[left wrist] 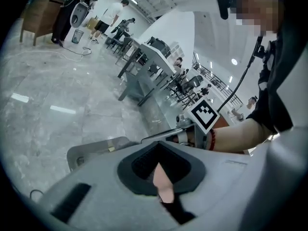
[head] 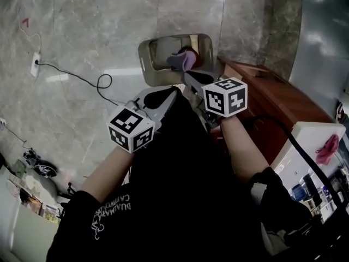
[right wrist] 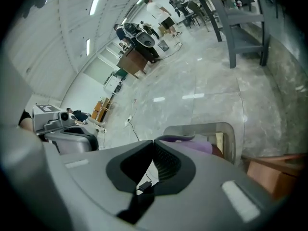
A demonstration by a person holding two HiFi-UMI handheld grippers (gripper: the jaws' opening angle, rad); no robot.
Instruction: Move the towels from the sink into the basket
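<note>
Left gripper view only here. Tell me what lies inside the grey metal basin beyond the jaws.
Observer: A bunched purple towel lies in the grey metal basin; the head view looks straight down into it.
Operator: Report the right gripper's jaws.
Observer: The right gripper is shut, with nothing between its jaws; its own view shows only floor through the gap.
Operator: Look for any other cloth.
Observer: A pink cloth lies on a white table at the head view's right edge, well apart from the basin.
</note>
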